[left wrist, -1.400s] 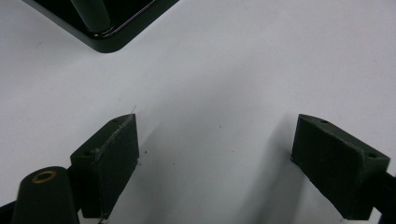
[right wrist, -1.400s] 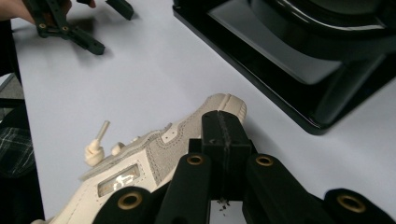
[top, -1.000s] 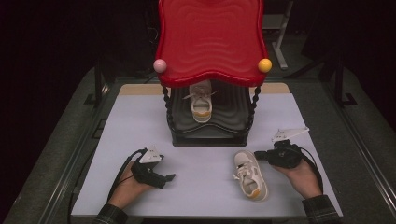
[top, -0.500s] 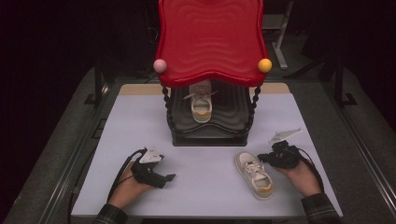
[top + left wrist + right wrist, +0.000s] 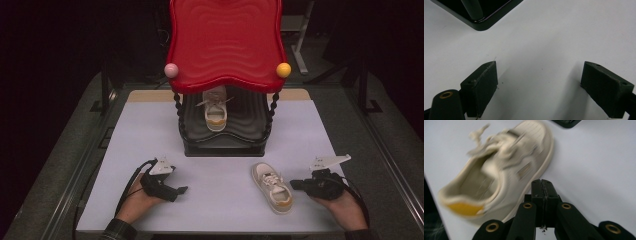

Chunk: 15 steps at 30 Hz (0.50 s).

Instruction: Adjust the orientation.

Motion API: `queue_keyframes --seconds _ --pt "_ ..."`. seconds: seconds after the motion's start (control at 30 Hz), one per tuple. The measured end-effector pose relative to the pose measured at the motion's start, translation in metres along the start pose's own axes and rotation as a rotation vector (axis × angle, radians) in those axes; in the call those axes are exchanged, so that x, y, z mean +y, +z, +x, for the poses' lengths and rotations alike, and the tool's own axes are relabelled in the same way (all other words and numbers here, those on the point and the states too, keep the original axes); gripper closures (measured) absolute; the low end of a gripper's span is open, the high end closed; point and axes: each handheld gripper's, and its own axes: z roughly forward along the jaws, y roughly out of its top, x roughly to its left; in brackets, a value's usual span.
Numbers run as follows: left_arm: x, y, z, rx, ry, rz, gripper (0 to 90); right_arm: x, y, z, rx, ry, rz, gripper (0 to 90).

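While the shoe [image 5: 272, 187] lies lower right of centre, heel toward the bottom edge, the right gripper [image 5: 296, 184] sits just right of it, jaws pressed together. The left gripper [image 5: 181, 190], jaws spread, rests well apart at lower left.

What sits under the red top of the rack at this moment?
Under the red top, on the black shelf, stands one cream shoe, heel toward the person. Its toe and the shelf's rear are covered by the top. The second shoe lies on the table, beside the right gripper.
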Motion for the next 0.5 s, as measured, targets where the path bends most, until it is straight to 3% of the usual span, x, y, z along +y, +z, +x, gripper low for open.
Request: queue_keyframes --seconds 0.13,0.5 --pt "0.000 0.000 0.000 0.001 0.003 0.002 13.1 -0.006 0.002 0.011 0.029 -0.023 0.021 89.2" --pt "0.000 0.000 0.000 0.000 0.002 0.002 13.1 -0.002 0.011 0.020 0.064 -0.057 0.039 89.4"
